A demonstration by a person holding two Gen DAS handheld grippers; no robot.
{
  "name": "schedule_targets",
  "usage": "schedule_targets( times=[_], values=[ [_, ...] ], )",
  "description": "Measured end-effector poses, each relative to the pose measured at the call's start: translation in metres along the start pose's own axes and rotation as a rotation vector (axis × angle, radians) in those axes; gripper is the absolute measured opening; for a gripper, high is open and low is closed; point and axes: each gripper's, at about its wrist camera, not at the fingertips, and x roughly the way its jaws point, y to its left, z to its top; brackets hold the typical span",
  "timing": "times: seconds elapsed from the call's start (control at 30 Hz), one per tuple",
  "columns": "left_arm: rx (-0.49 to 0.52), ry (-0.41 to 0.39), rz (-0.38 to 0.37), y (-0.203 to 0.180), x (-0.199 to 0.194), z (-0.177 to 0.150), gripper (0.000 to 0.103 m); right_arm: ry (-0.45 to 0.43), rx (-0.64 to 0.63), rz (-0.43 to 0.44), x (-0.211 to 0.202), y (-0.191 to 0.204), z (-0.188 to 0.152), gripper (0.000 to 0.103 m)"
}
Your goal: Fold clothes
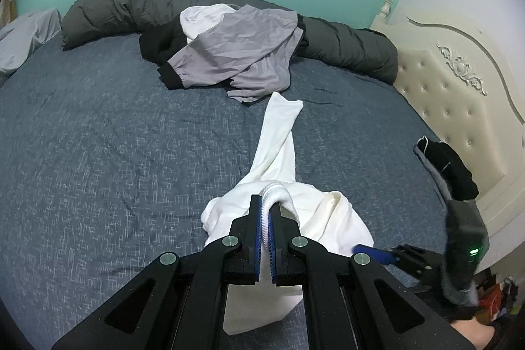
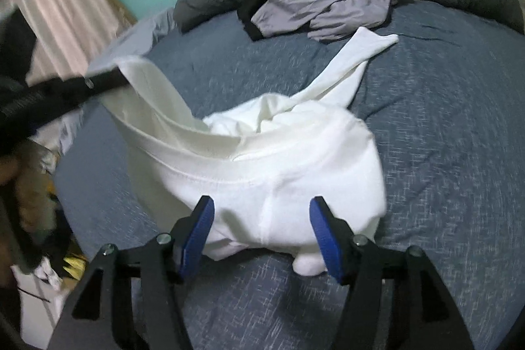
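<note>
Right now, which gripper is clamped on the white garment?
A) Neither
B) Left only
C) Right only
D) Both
B: the left gripper pinches the ribbed edge of the white garment, while the right gripper stands open with the cloth loose between its pads.

I see a bed with a dark blue woven cover [image 1: 98,153], creased in places. On it: a crumpled white long-sleeved garment [image 2: 262,166] near me, one sleeve stretched toward the far side. Beyond it, a heap of grey, black and white clothes [image 1: 236,54], resting partly on a long rolled dark grey quilt [image 1: 124,5] along the far edge. A black garment [image 1: 449,166] sits at the headboard side.
</note>
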Motion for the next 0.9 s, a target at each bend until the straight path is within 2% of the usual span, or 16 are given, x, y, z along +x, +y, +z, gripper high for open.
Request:
schedule_targets(
  times=[0.03,0.13,0.23,0.27,0.47,0.53,0.6,0.63,0.73,0.9],
  values=[
    [0.001,0.0,0.001,0.0,0.0,-0.001,0.003,0.015,0.002,-0.003,0.006,0.0,0.0,0.06],
    [0.003,0.003,0.003,0.002,0.0,-0.003,0.003,0.036,0.009,0.001,0.019,-0.001,0.0,0.033],
    [-0.001,0.006,0.004,0.004,0.001,-0.005,0.003,0.045,-0.012,0.0,0.025,0.001,-0.001,0.012],
    [-0.004,0.008,0.004,0.006,0.002,-0.005,0.003,0.045,-0.018,-0.004,0.026,0.001,-0.002,0.01],
    [-0.029,0.019,0.011,0.016,0.002,-0.007,0.006,0.021,-0.037,0.007,0.017,0.0,-0.005,0.005],
    [-0.043,0.022,0.023,0.02,0.001,-0.007,0.017,0.009,-0.045,0.014,0.01,0.001,-0.006,0.005],
    [-0.043,0.01,0.036,0.023,-0.003,-0.008,0.043,0.002,-0.055,0.027,0.002,0.003,-0.009,0.005],
    [-0.039,0.005,0.044,0.023,-0.006,-0.008,0.047,0.002,-0.061,0.031,-0.001,0.003,-0.01,0.005],
    [-0.022,0.0,0.059,0.025,-0.01,-0.007,0.048,0.005,-0.06,0.046,-0.005,0.0,-0.015,0.005],
    [0.052,0.049,0.093,0.022,0.001,-0.005,0.048,0.005,-0.059,0.051,-0.006,-0.003,-0.018,0.005]
  ],
)
